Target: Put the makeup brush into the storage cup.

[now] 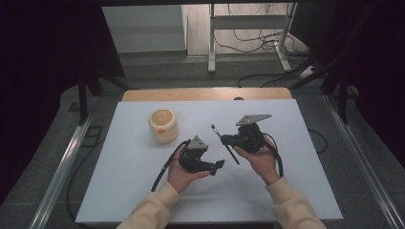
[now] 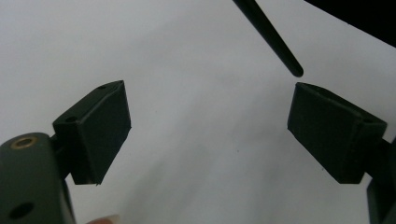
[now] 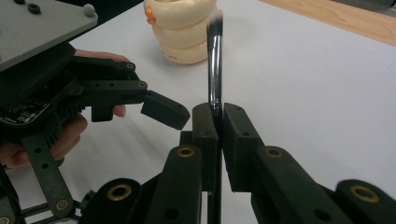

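Note:
A make-up brush (image 1: pixel 232 155) with a black handle, silver ferrule and pale bristles (image 3: pixel 214 60) is clamped by my right gripper (image 1: pixel 223 139), whose jaws are shut on its handle (image 3: pixel 219 116). The bristle end points toward the far left, at a cream ribbed cup (image 1: pixel 163 125) that stands upright. My left gripper (image 1: pixel 218 164) is open just beside the handle's free end, and nothing lies between its jaws (image 2: pixel 210 109). The handle tip (image 2: pixel 271 37) hangs just above its right-hand jaw in the left gripper view. One left finger (image 3: pixel 166 110) reaches close to the right gripper's jaws.
The work surface is a white sheet (image 1: pixel 143 181) on a wooden table whose bare edge (image 1: pixel 205 94) shows at the back. Beyond it are a metal stand (image 1: pixel 248 28) and floor cables. Black cables trail from both grippers.

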Available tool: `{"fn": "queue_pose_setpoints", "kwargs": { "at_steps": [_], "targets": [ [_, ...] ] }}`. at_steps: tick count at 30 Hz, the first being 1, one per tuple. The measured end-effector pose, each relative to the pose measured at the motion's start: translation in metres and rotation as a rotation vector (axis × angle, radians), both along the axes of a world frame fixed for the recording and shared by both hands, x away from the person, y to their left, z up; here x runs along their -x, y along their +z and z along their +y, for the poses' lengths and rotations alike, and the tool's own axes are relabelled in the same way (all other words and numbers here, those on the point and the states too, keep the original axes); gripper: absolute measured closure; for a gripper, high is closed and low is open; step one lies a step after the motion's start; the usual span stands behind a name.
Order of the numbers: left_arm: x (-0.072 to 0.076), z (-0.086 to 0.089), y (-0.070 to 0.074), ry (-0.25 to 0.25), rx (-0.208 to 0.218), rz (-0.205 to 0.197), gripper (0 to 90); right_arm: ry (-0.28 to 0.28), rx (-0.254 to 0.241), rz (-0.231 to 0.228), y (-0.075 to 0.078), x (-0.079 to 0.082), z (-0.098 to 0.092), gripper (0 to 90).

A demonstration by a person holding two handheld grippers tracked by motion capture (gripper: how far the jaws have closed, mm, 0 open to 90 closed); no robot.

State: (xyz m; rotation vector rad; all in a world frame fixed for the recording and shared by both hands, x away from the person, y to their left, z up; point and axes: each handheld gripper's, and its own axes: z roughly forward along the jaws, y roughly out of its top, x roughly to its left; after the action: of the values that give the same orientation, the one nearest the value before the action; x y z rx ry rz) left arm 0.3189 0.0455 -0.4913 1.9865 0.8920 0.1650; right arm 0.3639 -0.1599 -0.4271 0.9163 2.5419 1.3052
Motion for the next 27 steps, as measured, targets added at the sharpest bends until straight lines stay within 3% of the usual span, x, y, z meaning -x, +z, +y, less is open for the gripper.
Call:
{"fn": "queue_pose_setpoints", "kwargs": {
  "at_steps": [16,22,27],
  "targets": [
    [-0.011,-0.013,0.003,-0.013,0.078,0.022,18.6,-0.001,-0.014,0.001,-0.002,0.0,0.002,84.0],
    [-0.015,-0.013,0.002,-0.016,0.138,0.049,30.6,0.002,-0.024,0.006,-0.003,0.002,0.004,84.0],
    [-0.02,-0.011,0.0,-0.042,0.197,0.095,43.8,0.018,-0.043,0.01,-0.002,0.004,0.007,84.0]
  ]
}}
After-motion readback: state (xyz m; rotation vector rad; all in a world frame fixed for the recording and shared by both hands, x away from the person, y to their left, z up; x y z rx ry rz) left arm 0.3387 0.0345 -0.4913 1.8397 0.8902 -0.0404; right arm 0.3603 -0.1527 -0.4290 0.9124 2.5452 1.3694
